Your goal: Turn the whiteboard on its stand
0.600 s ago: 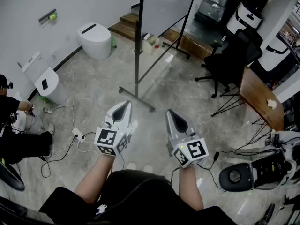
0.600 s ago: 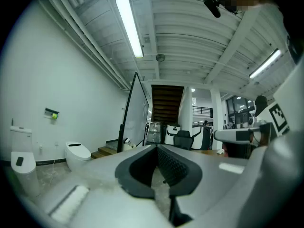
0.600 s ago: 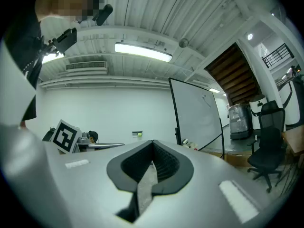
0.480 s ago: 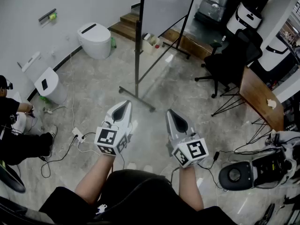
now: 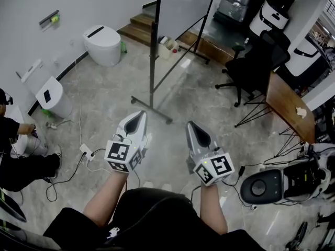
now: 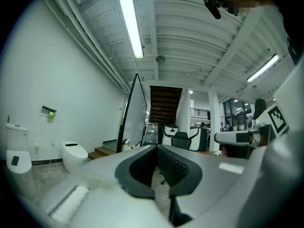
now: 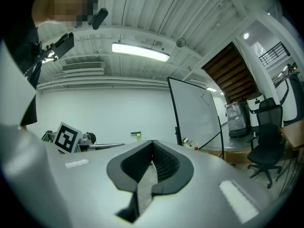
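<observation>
While both pointed level over the grey floor (image 5: 104, 114), the left gripper (image 5: 139, 117) had its jaws pressed together with nothing between them, and the right gripper (image 5: 192, 126) was likewise closed and empty. The whiteboard (image 5: 186, 4) stood upright on its black stand (image 5: 152, 61), well ahead of the fingertips and apart from both grippers, with the stand's foot bar (image 5: 152, 110) nearer the left gripper. A white toilet (image 5: 102, 43) stood left of the board by the wall, and a black office chair (image 5: 251, 69) stood to its right
</observation>
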A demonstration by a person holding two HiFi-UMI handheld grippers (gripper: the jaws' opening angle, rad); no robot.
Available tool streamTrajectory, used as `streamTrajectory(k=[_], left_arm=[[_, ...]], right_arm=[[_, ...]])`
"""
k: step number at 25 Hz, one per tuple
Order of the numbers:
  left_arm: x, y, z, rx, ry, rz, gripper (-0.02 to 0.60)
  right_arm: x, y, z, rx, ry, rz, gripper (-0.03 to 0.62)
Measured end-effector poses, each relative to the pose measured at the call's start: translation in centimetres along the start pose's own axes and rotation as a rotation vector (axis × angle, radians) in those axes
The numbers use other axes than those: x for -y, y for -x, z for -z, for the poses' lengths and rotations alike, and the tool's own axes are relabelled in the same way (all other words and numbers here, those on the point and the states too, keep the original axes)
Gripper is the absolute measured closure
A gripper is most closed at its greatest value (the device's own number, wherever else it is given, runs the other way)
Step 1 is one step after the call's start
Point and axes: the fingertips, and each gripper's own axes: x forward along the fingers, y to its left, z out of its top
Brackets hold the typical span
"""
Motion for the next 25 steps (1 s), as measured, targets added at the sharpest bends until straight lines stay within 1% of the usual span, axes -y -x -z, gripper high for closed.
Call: streamTrajectory(k=[7, 10, 13, 17, 21, 25], left_arm=[[-2.1, 0.4, -0.3, -0.005, -0.042, 0.018, 0.581], [-2.8, 0.9, -0.6, 0.0, -0.04, 0.018, 0.58], [-3.8, 1.3, -0.1, -0.002, -0.045, 0.023, 0.581], [-5.1, 2.0, -0.4, 0.008, -0.022, 0.013, 0.58], [-5.9, 2.1, -0.1, -0.002, -0.037, 0.011, 0.58], [-6.4, 1.9, -0.1, 0.005, -0.023, 0.003, 0.58]], right_arm=[[-1.4, -1.3, 0.9, -0.021, 0.02, 0.025, 0.586], [-2.2, -1.7, 1.2, -0.021, 0.026, 0.024, 0.586], [-3.0, -2.2, 1.5, -0.026, 0.029, 0.023, 0.586], [-4.0, -2.7, 2.1, -0.037, 0.031, 0.016, 0.586], [-4.0, -3.2, 2.0, -0.042, 0.026, 0.017, 0.586], [-3.9, -4.0, 2.5, -0.046, 0.032, 0.006, 0.586]])
